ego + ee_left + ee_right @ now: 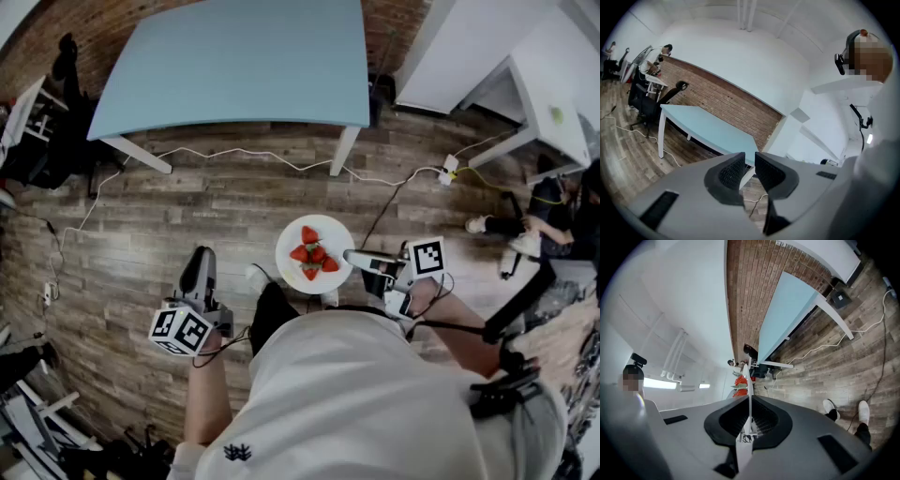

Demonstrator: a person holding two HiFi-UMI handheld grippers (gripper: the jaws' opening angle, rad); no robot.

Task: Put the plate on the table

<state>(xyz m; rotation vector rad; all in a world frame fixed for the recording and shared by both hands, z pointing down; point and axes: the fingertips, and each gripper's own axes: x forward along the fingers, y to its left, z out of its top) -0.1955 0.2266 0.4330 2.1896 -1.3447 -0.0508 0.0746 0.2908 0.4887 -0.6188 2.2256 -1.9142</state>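
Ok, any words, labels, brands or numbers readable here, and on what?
No readable text.
On the left gripper and right gripper: square black-and-white markers only, no letters.
On the person's white shirt: an emblem, too small to read.

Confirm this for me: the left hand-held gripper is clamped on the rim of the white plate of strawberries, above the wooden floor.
Wrong side: the right hand-held gripper is clamped on the rim of the white plate of strawberries, above the wooden floor. The head view shows it.
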